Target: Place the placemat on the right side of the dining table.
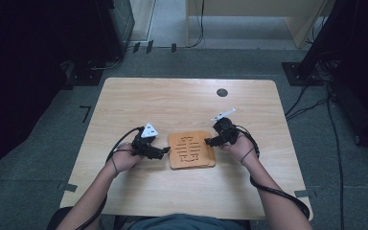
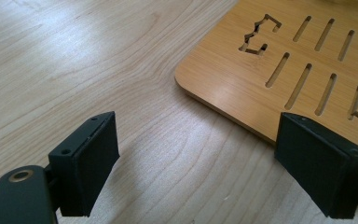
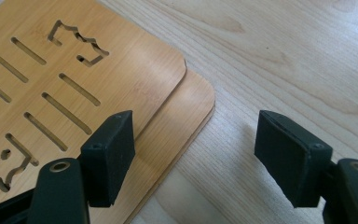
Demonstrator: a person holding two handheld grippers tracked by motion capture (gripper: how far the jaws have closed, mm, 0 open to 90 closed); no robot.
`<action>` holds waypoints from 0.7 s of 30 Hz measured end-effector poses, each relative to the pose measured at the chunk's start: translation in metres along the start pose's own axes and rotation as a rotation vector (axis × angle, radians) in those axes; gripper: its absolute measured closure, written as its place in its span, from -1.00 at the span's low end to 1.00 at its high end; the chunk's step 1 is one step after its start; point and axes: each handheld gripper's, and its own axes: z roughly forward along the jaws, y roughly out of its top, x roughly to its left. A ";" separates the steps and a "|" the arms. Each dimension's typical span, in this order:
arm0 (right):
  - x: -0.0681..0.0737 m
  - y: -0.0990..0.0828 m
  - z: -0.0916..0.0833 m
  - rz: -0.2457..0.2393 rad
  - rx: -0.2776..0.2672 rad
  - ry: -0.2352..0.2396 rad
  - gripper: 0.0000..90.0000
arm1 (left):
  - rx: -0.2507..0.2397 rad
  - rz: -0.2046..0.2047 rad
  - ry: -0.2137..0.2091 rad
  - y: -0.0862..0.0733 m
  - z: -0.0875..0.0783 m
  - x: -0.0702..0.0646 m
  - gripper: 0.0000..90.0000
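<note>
Scene: I am looking down on a pale wooden tabletop (image 1: 139, 100) with my two hands coming in from the near edge, one tool in each.
Boards: two thin orange-brown wooden boards (image 1: 191, 149) lie stacked flat near the middle of the tabletop, between my two tools.
Top board: the upper one (image 3: 74, 70) is cut through with rows of straight slots and some jagged outline shapes; in the left tool's view I see its rounded corner (image 2: 270, 56) and slots.
Lower board: the right tool's view shows the bottom board (image 3: 182, 121) sticking out a little past the top one at a rounded corner, so the stack is slightly askew.
Left tool: my left tool (image 1: 164, 152) sits at the left edge of the stack, its tips at the board's edge as seen from above. Its jaws stand wide apart; one hangs over bare tabletop, the other over the board's edge, and nothing is pinched between them.
Right tool: my right tool (image 1: 208, 142) is at the right edge of the stack. Its jaws are spread wide too, one above the boards' corner, the other above bare tabletop, gripping nothing.
Contact: I cannot tell whether either tool touches the boards.
</note>
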 end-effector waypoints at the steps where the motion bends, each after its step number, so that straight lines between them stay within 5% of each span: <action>1: 0.000 0.000 0.001 0.000 0.001 0.000 -0.36 | -0.002 -0.001 -0.001 0.000 0.000 0.000 -0.72; 21: 0.009 0.005 0.006 -0.015 -0.006 -0.020 -0.41 | -0.013 -0.007 0.007 0.000 -0.004 0.000 -0.72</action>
